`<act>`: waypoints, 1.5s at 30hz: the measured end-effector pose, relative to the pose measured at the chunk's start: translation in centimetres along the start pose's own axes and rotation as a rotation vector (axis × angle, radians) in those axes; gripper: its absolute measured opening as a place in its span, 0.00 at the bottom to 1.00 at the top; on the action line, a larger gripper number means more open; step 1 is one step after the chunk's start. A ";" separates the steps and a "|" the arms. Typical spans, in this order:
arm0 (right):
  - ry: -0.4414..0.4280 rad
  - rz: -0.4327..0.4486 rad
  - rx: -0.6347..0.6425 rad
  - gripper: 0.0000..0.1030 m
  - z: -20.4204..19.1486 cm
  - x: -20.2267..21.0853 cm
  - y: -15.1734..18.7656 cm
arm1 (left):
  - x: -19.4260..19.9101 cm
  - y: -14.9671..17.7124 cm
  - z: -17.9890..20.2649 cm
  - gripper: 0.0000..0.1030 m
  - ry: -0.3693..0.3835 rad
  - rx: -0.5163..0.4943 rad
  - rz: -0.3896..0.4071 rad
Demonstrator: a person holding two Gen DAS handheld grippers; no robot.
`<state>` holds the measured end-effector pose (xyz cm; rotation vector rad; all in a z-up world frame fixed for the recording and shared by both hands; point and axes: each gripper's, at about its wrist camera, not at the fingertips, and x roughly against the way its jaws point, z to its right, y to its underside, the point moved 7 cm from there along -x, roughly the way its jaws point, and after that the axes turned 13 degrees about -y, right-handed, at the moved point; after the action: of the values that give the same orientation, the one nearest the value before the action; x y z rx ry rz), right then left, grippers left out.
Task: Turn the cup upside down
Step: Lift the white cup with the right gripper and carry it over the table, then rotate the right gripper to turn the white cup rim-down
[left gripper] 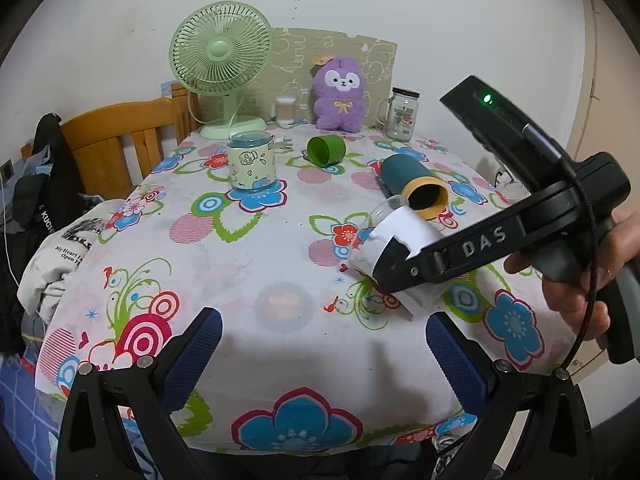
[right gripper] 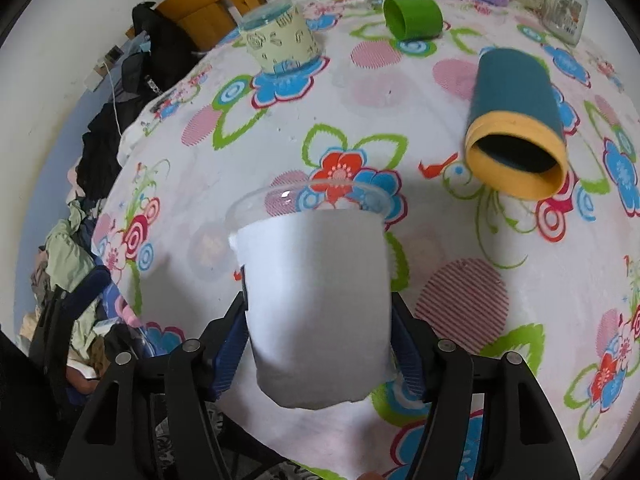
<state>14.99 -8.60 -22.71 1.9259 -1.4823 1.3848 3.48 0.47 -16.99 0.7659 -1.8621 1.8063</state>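
My right gripper (right gripper: 320,312) is shut on a clear plastic cup with a white paper sleeve (right gripper: 316,292), held tilted above the flowered tablecloth with its open rim pointing away from me. The same cup (left gripper: 400,236) shows in the left wrist view in the right gripper (left gripper: 396,268), on the table's right side. My left gripper (left gripper: 324,344) is open and empty above the near table edge.
A teal cup with a yellow rim (right gripper: 516,120) and a green cup (right gripper: 412,16) lie on their sides. A pale green mug (right gripper: 280,36) stands upside down. A fan (left gripper: 220,64), a purple plush (left gripper: 340,96), a glass jar (left gripper: 402,114) and a wooden chair (left gripper: 120,140) stand at the back.
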 end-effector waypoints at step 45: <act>-0.111 0.302 -0.095 0.89 6.2 8.9 5.4 | -6.0 -0.4 5.0 1.00 -0.034 0.202 -0.138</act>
<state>13.04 -20.17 -19.66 1.8029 -1.9201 1.3148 8.60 -3.95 -20.92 0.9775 -1.6203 1.9213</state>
